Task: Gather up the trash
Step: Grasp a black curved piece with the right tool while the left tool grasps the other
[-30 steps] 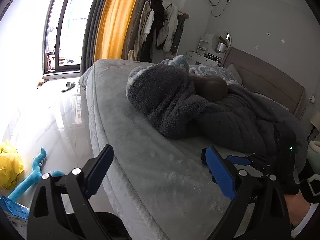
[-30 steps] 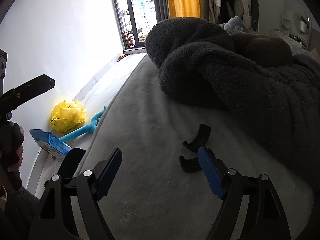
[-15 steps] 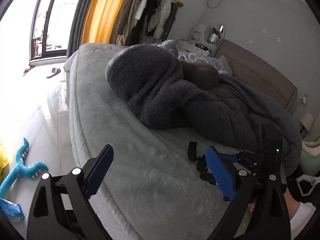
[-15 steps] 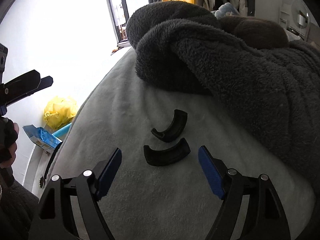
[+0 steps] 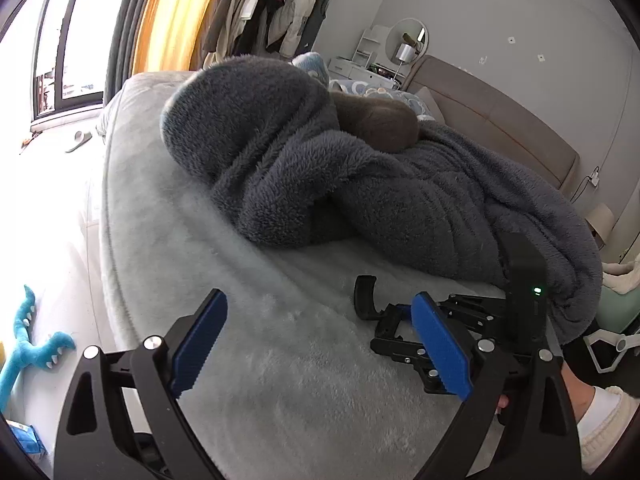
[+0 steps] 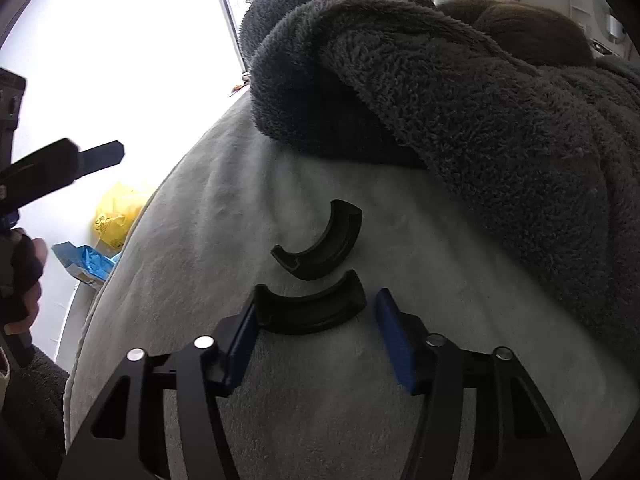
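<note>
Two black curved plastic pieces lie on the grey bed cover. In the right wrist view the near piece (image 6: 310, 310) sits between my right gripper's fingers, the left pad touching its end. The far piece (image 6: 320, 246) lies just beyond it. My right gripper (image 6: 316, 336) is partly closed around the near piece, jaws still apart. My left gripper (image 5: 316, 344) is open and empty above the bed (image 5: 248, 320). In the left wrist view one black piece (image 5: 364, 296) shows beside the right gripper's body (image 5: 480, 320).
A dark fluffy blanket (image 5: 340, 168) is heaped across the bed just behind the pieces. On the floor by the wall are a yellow bag (image 6: 116, 212), a blue packet (image 6: 86, 264) and a blue toy (image 5: 28, 348). A headboard (image 5: 500, 120) stands at the back.
My right gripper has moved forward and down over the near black piece and its jaws have narrowed around it. My left gripper has swung right, bringing the right gripper into view.
</note>
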{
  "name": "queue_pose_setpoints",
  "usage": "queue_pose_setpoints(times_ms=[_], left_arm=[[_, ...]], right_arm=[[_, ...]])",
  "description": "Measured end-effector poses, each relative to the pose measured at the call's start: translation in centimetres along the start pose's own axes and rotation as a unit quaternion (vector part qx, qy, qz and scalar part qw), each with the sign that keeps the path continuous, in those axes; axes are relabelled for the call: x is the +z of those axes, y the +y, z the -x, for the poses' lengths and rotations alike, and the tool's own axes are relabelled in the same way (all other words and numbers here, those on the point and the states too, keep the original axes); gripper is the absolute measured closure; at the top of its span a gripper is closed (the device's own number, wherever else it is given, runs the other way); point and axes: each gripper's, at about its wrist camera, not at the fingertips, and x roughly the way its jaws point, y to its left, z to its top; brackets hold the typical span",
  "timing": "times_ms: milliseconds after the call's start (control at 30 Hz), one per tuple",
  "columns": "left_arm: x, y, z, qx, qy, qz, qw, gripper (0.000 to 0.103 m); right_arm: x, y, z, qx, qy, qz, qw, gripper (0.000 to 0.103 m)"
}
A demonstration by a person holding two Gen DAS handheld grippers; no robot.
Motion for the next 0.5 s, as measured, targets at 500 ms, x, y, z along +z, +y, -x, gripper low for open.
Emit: queue_pose_setpoints(times_ms=[500], left_arm=[[-0.1,-3.1,-6.7,0.002,0.024,-0.03,0.9993,0.02]], right_arm=[[-0.5,-4.0,3.3,0.0,-0.031,-0.009,0.999,0.056]])
